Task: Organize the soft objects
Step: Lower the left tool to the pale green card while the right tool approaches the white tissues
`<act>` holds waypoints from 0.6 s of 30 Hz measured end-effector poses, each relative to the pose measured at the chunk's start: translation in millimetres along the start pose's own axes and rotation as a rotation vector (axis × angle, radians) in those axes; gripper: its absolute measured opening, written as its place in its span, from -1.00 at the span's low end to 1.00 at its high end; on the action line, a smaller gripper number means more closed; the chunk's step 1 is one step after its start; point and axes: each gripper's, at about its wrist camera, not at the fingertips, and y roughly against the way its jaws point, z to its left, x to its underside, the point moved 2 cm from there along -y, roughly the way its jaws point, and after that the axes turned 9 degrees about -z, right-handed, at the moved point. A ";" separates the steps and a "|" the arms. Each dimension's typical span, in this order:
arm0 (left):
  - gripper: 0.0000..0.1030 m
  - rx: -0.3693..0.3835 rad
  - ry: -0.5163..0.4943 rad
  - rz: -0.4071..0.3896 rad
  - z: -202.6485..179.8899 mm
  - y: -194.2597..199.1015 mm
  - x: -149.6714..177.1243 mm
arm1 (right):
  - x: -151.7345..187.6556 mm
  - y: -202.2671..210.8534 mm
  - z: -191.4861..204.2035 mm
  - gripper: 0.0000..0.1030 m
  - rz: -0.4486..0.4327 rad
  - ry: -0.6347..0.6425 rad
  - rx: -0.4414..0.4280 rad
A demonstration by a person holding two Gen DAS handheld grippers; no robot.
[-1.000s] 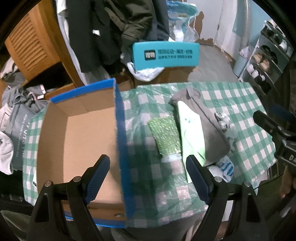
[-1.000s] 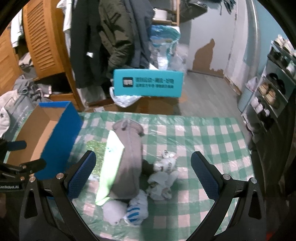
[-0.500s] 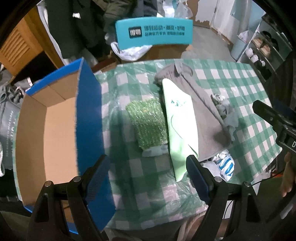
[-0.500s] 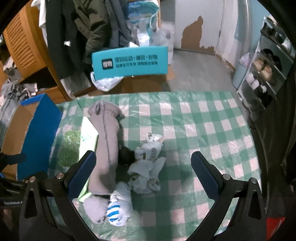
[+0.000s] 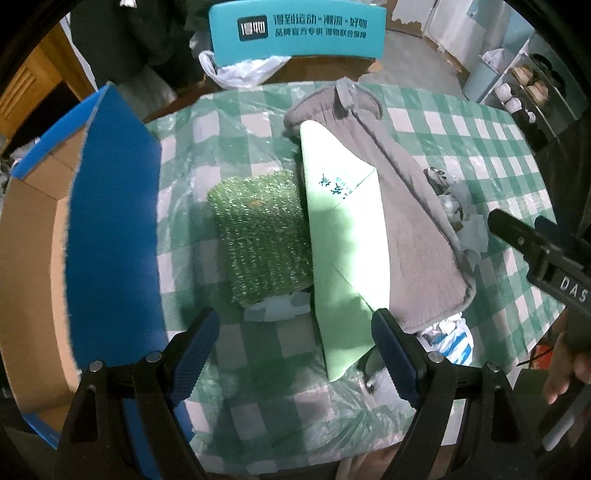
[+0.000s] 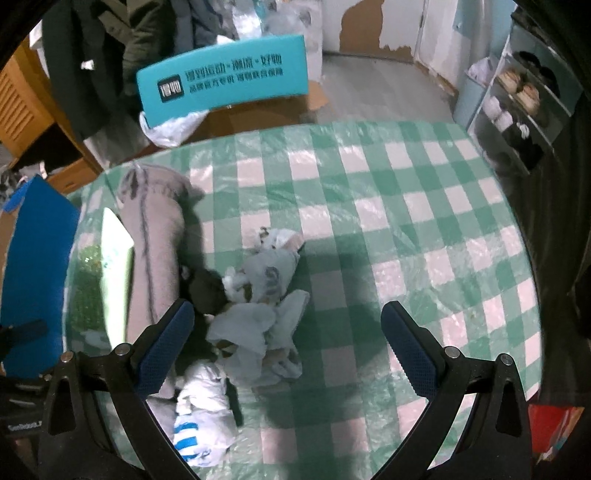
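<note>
On the green checked tablecloth [image 5: 258, 354] lie a sparkly green cloth [image 5: 258, 236], a pale green folded cloth [image 5: 343, 258] and a grey folded towel [image 5: 413, 229], side by side. My left gripper [image 5: 293, 350] hangs open just in front of the sparkly cloth and the pale green one, holding nothing. In the right wrist view a heap of crumpled socks [image 6: 258, 295] and a white sock with blue stripes [image 6: 195, 417] lie beside the grey towel [image 6: 155, 258]. My right gripper [image 6: 284, 350] is open above the heap, empty.
An open cardboard box with blue outer walls [image 5: 110, 229] stands at the table's left. A teal chair back with white print [image 5: 295, 33] is behind the table. Shoe shelves [image 6: 517, 96] stand at the right. A person's hand [image 5: 565, 369] holds the right gripper.
Both grippers have dropped lower and closer to the table. The left one moved right, from over the box to the folded cloths. The right one came over the sock heap.
</note>
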 end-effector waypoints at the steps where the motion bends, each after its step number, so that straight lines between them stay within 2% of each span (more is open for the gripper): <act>1: 0.66 0.001 0.004 0.007 -0.6 -3.6 -0.7 | 1.2 -2.5 0.6 0.96 0.008 0.002 0.000; 8: 0.66 0.026 0.047 0.055 -0.4 -25.0 -4.5 | 5.7 -13.8 5.6 0.93 0.037 0.021 -0.006; 18: 0.66 0.054 0.062 0.075 -6.4 -40.0 -15.2 | 12.7 -31.6 8.3 0.93 0.081 0.031 -0.007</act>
